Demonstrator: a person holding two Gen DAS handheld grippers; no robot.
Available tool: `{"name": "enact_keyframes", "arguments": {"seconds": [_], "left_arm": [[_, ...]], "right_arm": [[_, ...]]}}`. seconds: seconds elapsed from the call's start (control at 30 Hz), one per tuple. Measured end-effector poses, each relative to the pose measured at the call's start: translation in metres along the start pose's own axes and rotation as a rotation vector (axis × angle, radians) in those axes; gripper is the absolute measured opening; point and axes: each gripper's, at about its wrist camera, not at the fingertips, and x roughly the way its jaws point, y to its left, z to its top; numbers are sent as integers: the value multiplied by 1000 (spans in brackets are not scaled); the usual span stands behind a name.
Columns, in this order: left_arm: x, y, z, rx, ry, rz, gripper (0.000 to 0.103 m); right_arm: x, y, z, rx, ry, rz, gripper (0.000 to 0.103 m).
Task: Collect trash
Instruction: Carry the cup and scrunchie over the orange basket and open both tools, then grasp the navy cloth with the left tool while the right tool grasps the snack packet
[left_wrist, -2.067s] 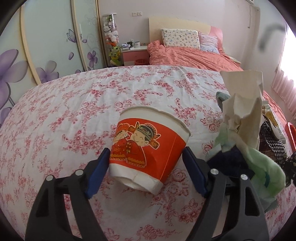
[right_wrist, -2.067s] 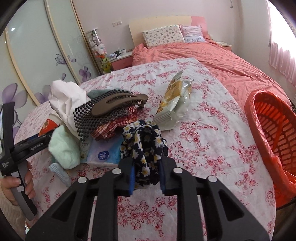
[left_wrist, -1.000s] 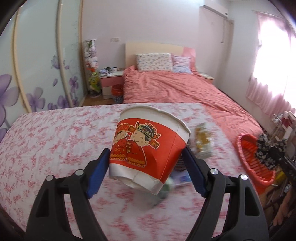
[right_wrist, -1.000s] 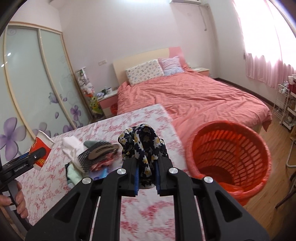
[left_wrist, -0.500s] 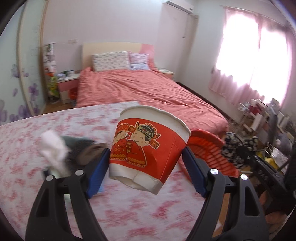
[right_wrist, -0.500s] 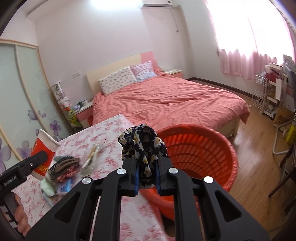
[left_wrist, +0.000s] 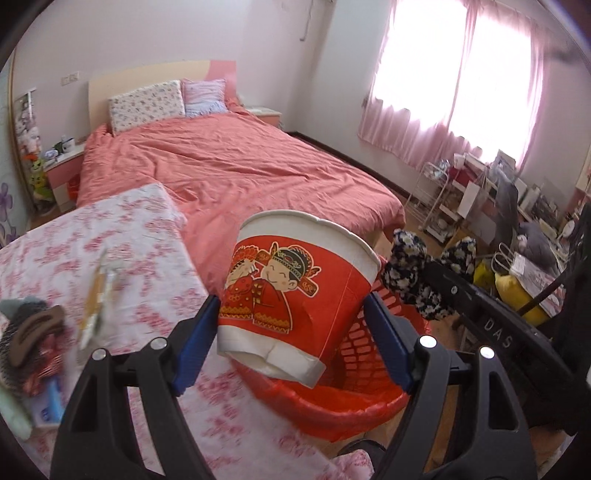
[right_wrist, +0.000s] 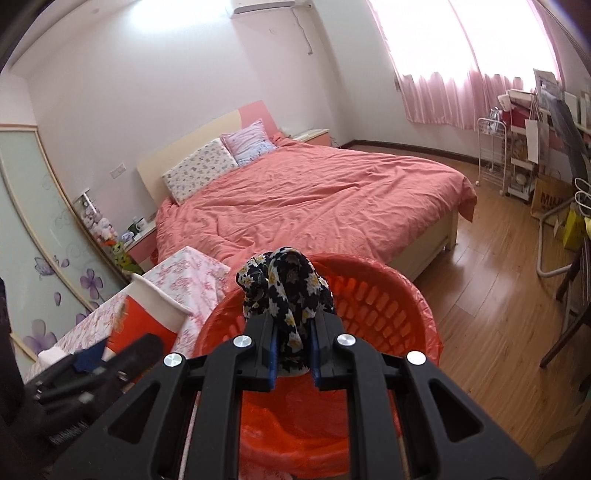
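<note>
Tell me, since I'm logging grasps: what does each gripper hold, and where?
Left gripper: paper cup, fingers on its lower sides. Right gripper: floral cloth, pinched at its lower part.

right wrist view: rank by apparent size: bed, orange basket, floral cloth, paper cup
1. bed, largest in frame though farthest.
2. orange basket, close to the camera.
3. floral cloth and paper cup look about alike; the cloth sits nearest, in the right gripper, and the cup is partly hidden, so no ranking.
</note>
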Motion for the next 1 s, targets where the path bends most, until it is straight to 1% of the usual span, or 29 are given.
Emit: {"name": "enact_keyframes", "arguments": {"seconds": [0.07,0.2,0.37,0.43,0.6,0.73,0.83,1.0], "left_arm": [[14,-2,0,7,21,7,78],[30,5,-4,-12,61,26,84],[24,23,-11,-19,61,66,85],[16,28,-15,-21,57,87,85],[-18,45,-34,-19,28,157,85],[-52,63,-53,-18,-1,223,85],[-80,82,-68,-36,-23,277,85],[-132,125,-94,-103,-75,383,85]], "right_arm": [[9,-4,2,7,13,5,17],[15,-11,3,32,28,3,37],[4,-11,0,26,19,-29,47],[-1,-9,-3,15,14,-37,47],[-13,4,-5,-31,-1,-46,48],[-23,26,-12,-94,-6,-33,48],[-26,43,-21,-138,2,-15,48],[-27,72,-41,-207,39,22,48]]}}
